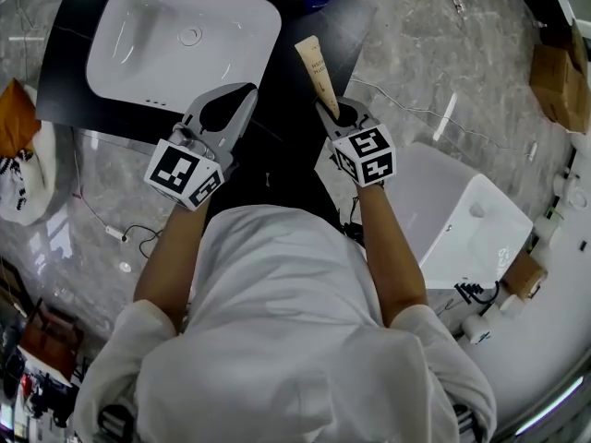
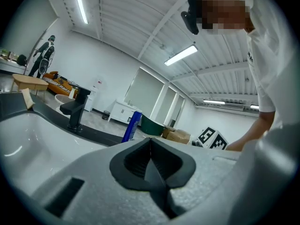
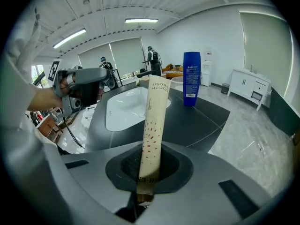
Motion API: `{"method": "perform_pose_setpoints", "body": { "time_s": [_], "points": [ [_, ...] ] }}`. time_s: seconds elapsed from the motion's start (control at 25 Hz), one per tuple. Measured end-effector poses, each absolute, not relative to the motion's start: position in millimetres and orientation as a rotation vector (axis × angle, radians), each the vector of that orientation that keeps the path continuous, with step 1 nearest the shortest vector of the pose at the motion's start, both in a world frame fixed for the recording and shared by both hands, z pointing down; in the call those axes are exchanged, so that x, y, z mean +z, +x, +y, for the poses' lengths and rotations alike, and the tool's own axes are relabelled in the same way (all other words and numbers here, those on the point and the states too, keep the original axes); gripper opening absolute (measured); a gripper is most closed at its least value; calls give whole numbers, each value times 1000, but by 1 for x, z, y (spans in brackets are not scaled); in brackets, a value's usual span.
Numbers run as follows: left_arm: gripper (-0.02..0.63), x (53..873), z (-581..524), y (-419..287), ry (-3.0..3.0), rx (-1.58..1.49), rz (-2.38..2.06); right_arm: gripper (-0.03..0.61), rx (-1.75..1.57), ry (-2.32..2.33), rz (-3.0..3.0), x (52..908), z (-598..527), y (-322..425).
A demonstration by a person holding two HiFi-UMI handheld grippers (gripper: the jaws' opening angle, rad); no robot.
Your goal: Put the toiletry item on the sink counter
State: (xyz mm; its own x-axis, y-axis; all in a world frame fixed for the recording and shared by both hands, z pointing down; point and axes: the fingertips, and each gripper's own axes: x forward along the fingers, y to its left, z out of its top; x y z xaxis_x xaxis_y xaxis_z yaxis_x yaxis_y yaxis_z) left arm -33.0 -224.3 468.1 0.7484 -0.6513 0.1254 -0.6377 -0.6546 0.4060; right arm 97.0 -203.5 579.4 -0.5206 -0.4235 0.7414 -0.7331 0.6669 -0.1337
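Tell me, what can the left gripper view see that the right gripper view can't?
Only the left gripper view looks into the shut, empty jaws of the left gripper and catches the other gripper's marker cube. Only the right gripper view shows the toothbrush box clamped in the right gripper. Both show the white sink and the blue bottle on the dark counter.

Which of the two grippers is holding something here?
The right gripper: its jaws are shut on the beige toothbrush box. The left gripper has its jaws together, with nothing between them.
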Motion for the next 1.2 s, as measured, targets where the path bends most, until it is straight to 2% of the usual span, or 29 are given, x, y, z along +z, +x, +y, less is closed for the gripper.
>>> {"method": "perform_pose_setpoints", "body": {
  "time_s": [1.2],
  "points": [
    [15, 494, -208, -40, 2463, -54, -948, 18, 620, 776, -2030, 618, -179, 78]
  ]
}}
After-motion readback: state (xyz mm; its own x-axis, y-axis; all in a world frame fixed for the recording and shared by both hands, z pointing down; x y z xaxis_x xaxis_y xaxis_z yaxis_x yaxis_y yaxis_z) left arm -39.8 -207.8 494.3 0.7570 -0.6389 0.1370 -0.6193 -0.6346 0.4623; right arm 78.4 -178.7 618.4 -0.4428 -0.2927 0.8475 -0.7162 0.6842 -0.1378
